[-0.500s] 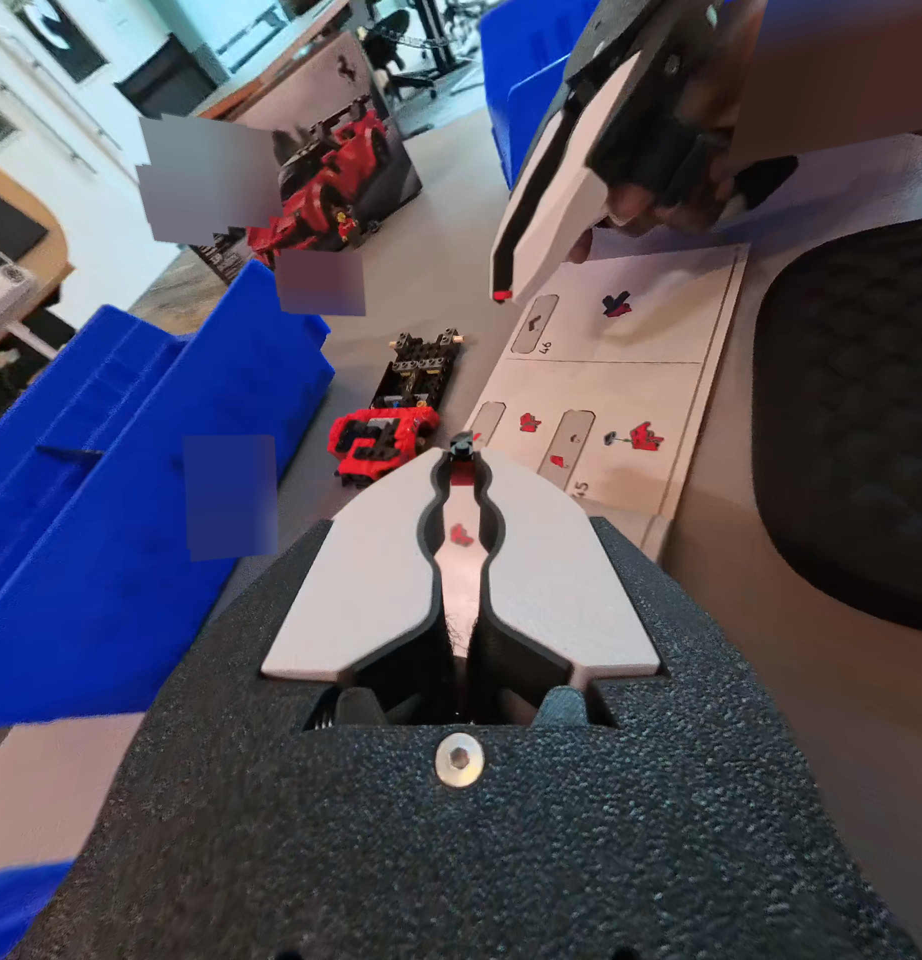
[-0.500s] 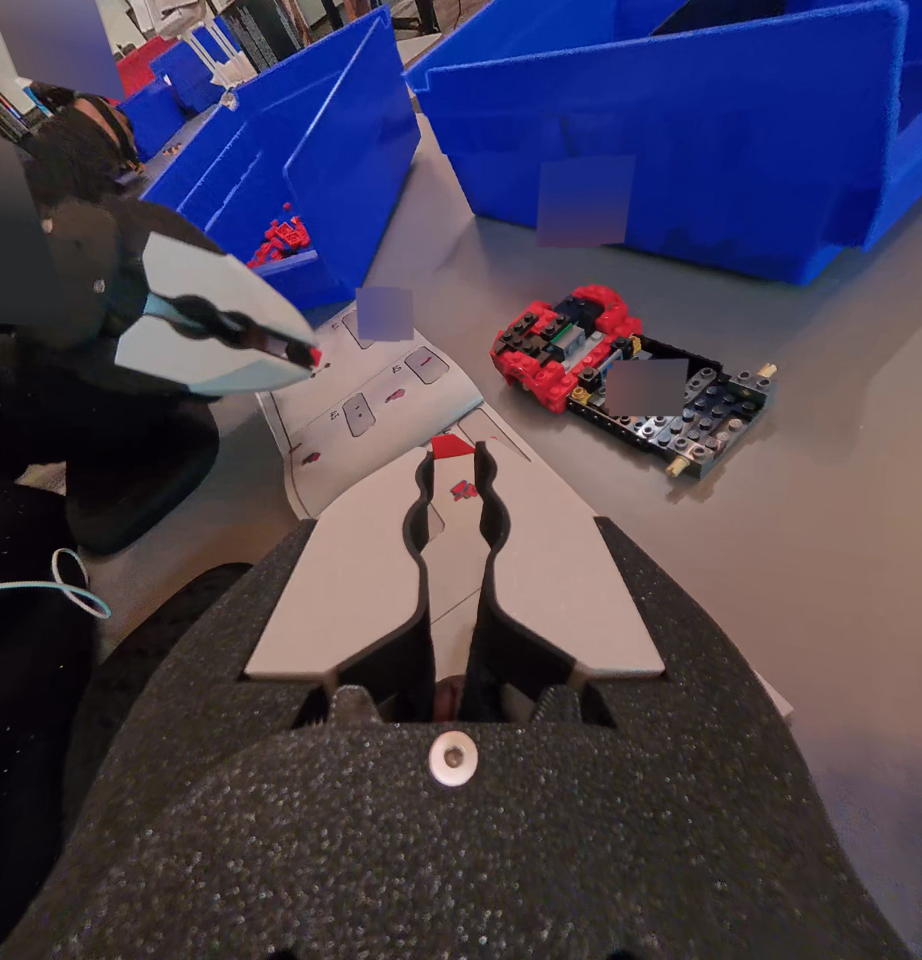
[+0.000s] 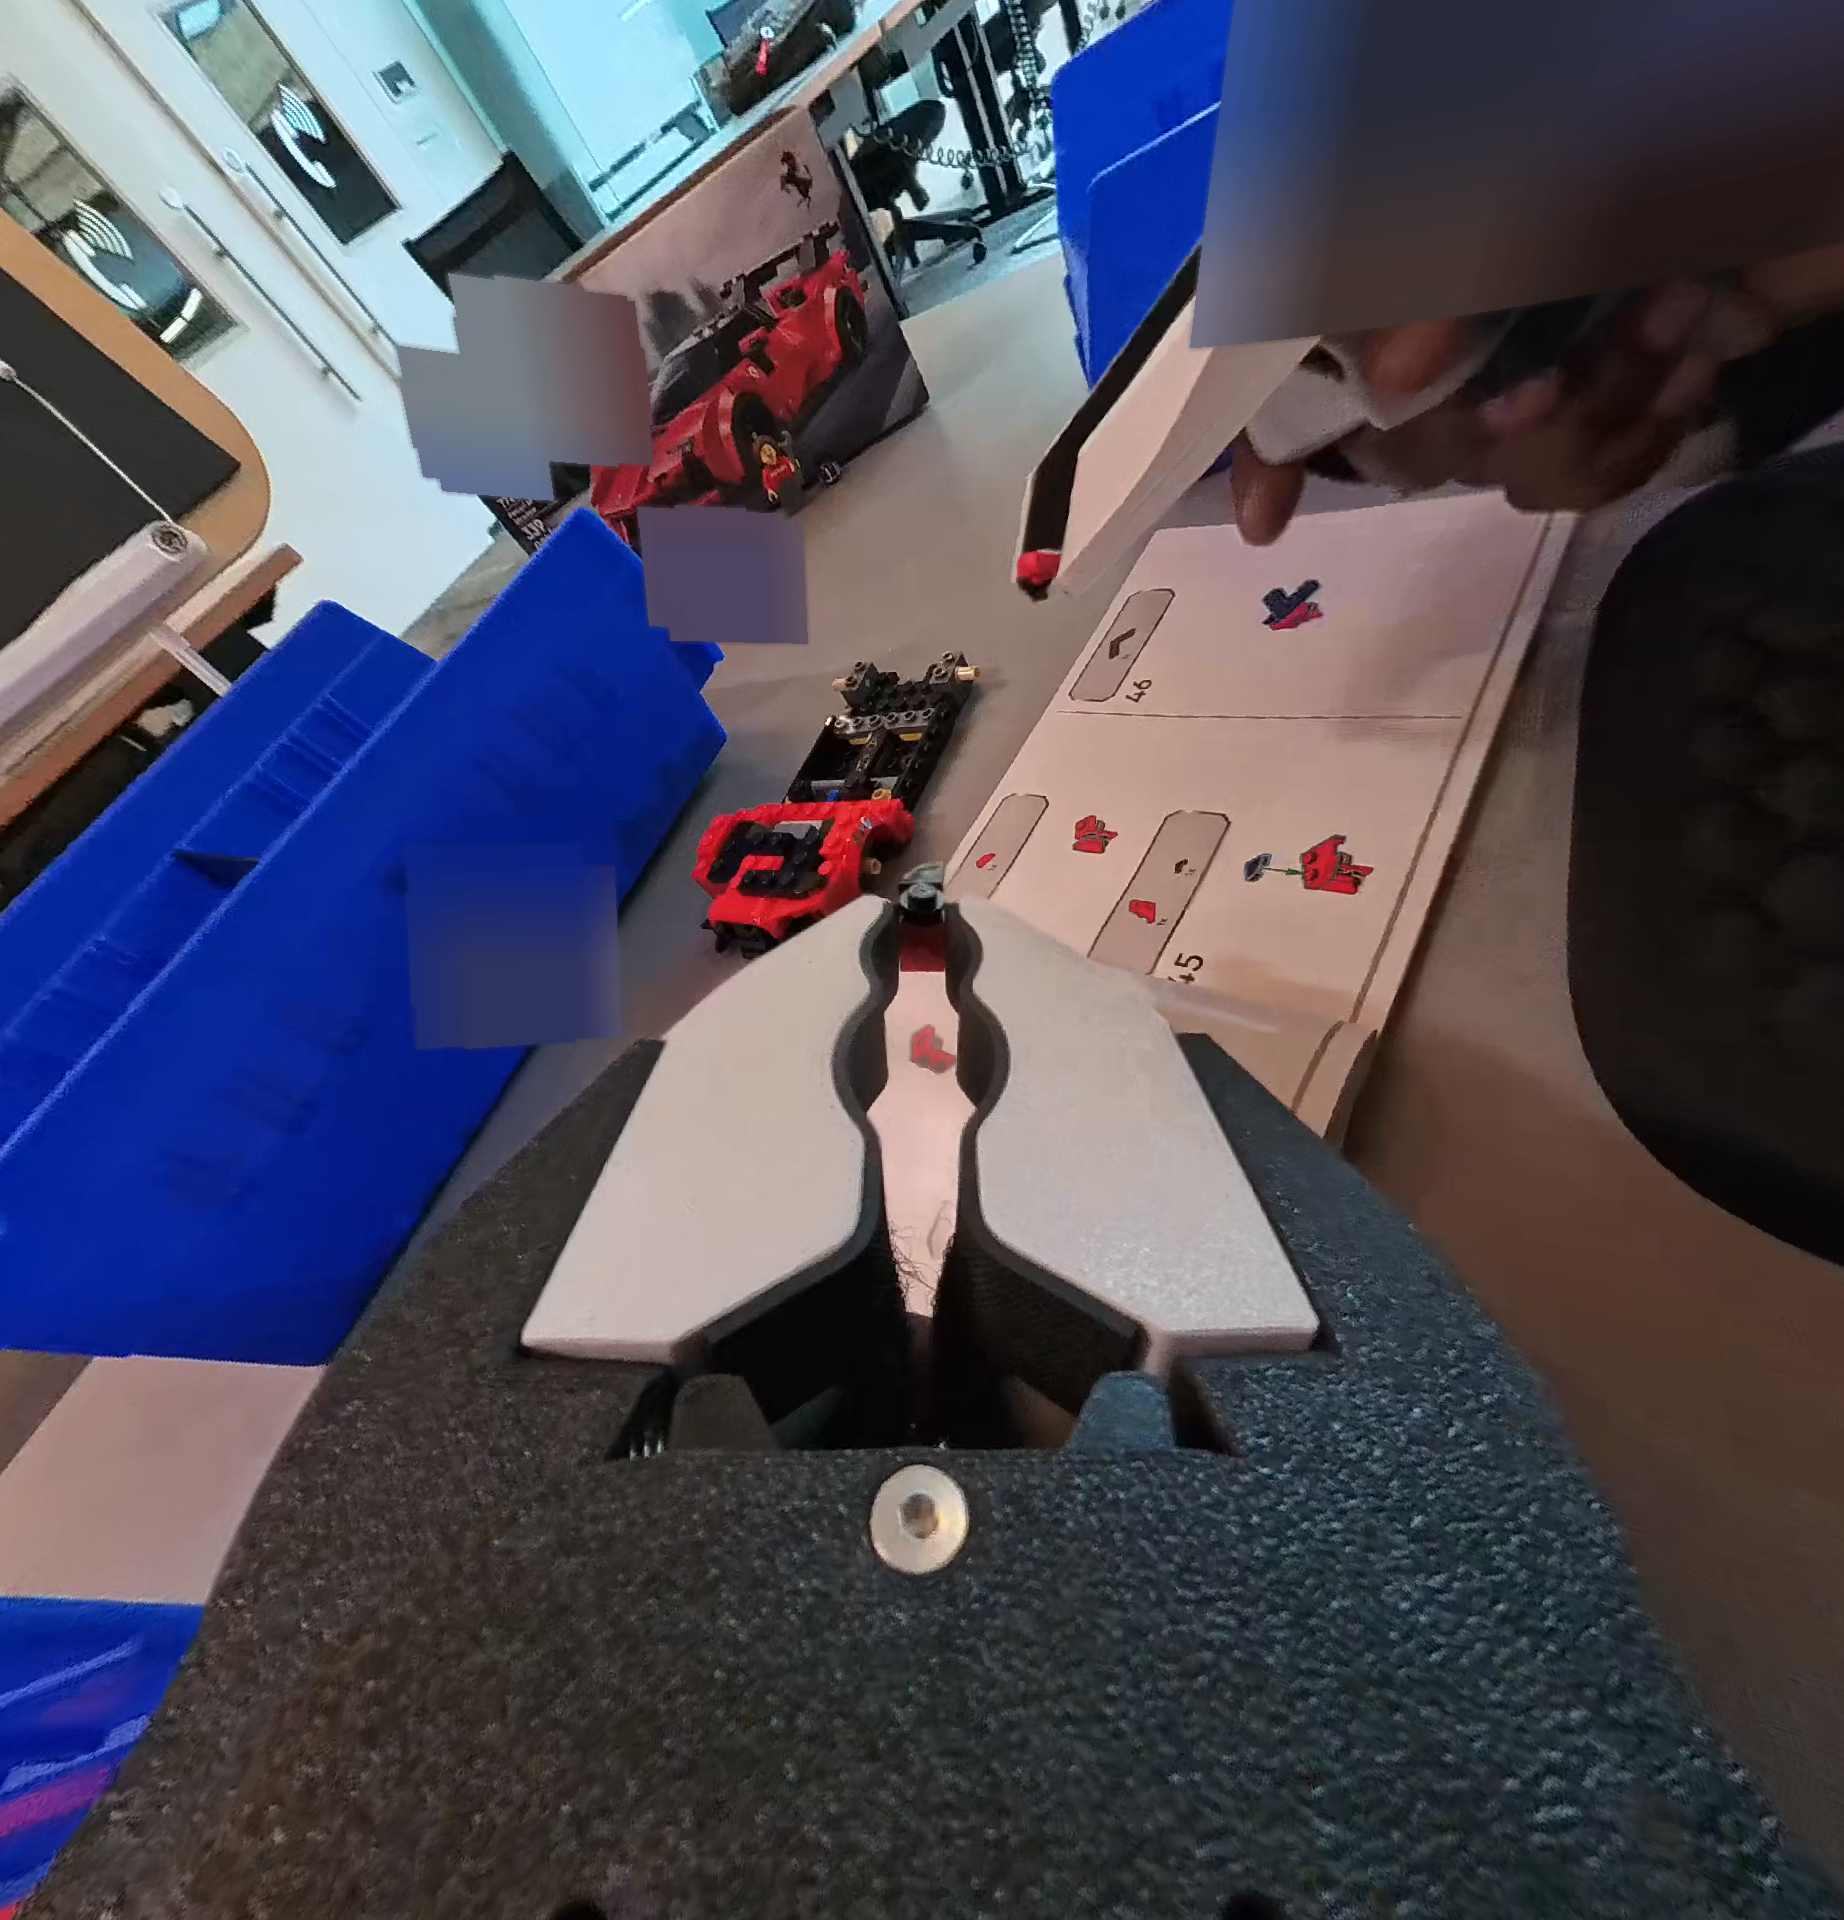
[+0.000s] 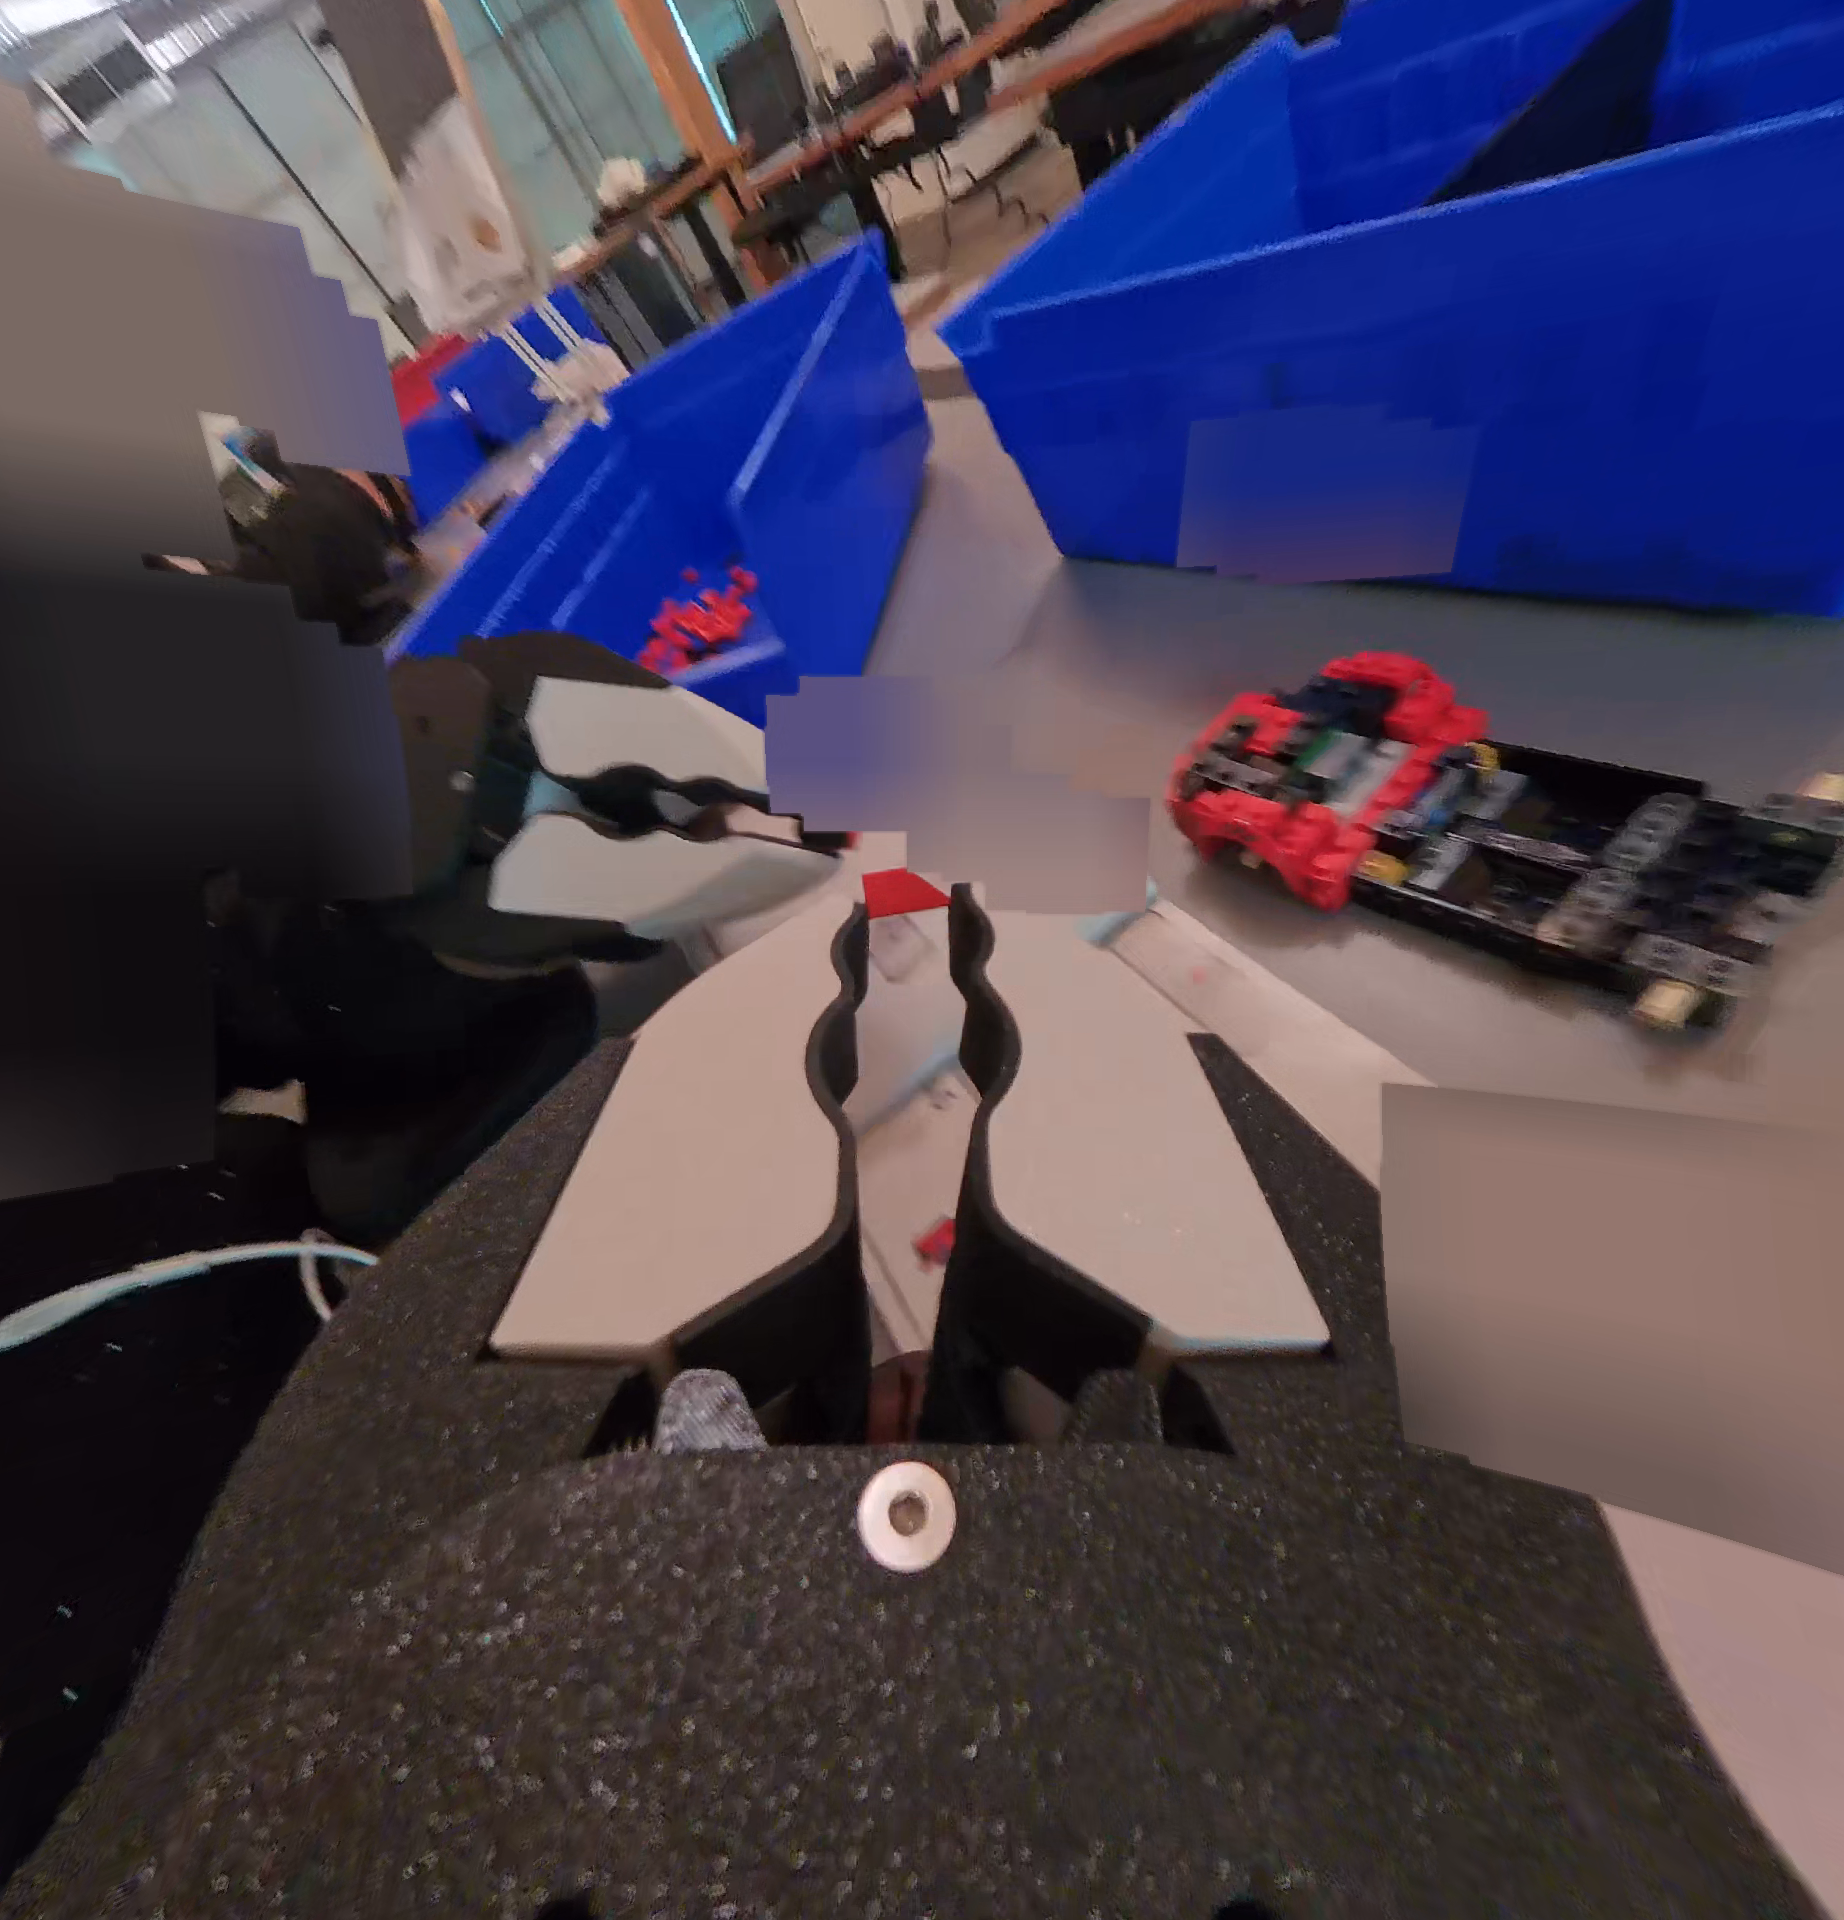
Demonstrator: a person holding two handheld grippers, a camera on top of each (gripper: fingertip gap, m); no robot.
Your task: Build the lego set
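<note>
My left gripper [image 3: 919,914] is shut on a small black-and-red lego piece [image 3: 920,900], held above the near edge of the open instruction booklet [image 3: 1271,748]. My right gripper [image 4: 905,902] is shut on a small red piece [image 4: 902,891]; in the left wrist view it [image 3: 1037,569] hangs above the booklet's far page. The left gripper also shows in the right wrist view [image 4: 679,821], its tip close to the right gripper's tip and partly hidden by a blur patch. The half-built red and black car [image 3: 835,810] [image 4: 1469,821] lies on the grey table beside the booklet.
Blue bins [image 3: 222,935] [image 4: 1469,343] line the table behind the car; one bin holds several loose red pieces [image 4: 700,623]. The set's box [image 3: 783,353] stands at the far end. A black pad [image 3: 1739,831] lies to the right of the booklet. My right fingertips sit around 6 centimeters from my left ones.
In the right wrist view the left gripper's tip has come much closer to the right gripper's tip. Both grippers still hold their pieces. The car has not moved on the table.
</note>
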